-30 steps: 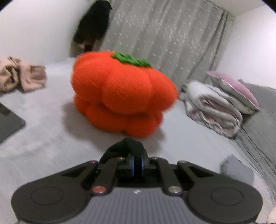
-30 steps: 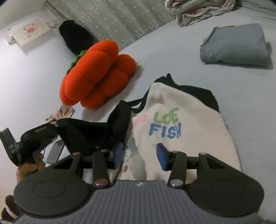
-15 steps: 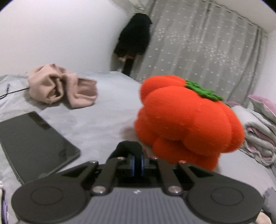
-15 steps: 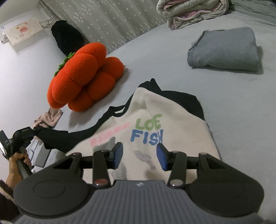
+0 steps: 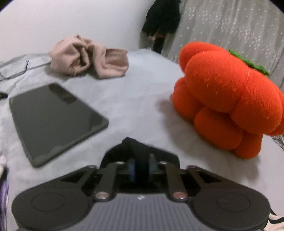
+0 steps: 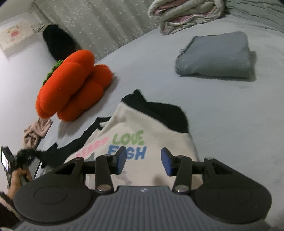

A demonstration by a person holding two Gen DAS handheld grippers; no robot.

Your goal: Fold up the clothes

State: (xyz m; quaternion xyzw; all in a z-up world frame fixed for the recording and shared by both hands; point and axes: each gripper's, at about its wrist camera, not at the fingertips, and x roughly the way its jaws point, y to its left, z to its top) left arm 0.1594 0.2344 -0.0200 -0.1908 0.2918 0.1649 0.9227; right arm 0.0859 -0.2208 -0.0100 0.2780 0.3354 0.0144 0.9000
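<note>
A cream sweater [image 6: 142, 131] with black sleeves and the words "LOVE FISH" lies on the grey bed, just ahead of my right gripper [image 6: 143, 161], which is open and empty above its lower part. My left gripper [image 5: 141, 167] is shut on the black sleeve [image 5: 134, 147]. In the right wrist view the left gripper [image 6: 23, 158] is at the far left, with the sleeve [image 6: 71, 142] stretched out sideways from the sweater toward it.
An orange pumpkin cushion [image 5: 229, 104] [image 6: 71, 85] sits beyond the sweater. A dark tablet [image 5: 53, 119] and a crumpled beige garment [image 5: 88, 60] lie to the left. A folded grey sweater [image 6: 216, 55] and a rolled blanket [image 6: 186, 12] are at the far right.
My left gripper has pulled the black sleeve out to the left, away from the sweater, and swung left so the tablet is in view. The right gripper stayed open over the sweater.
</note>
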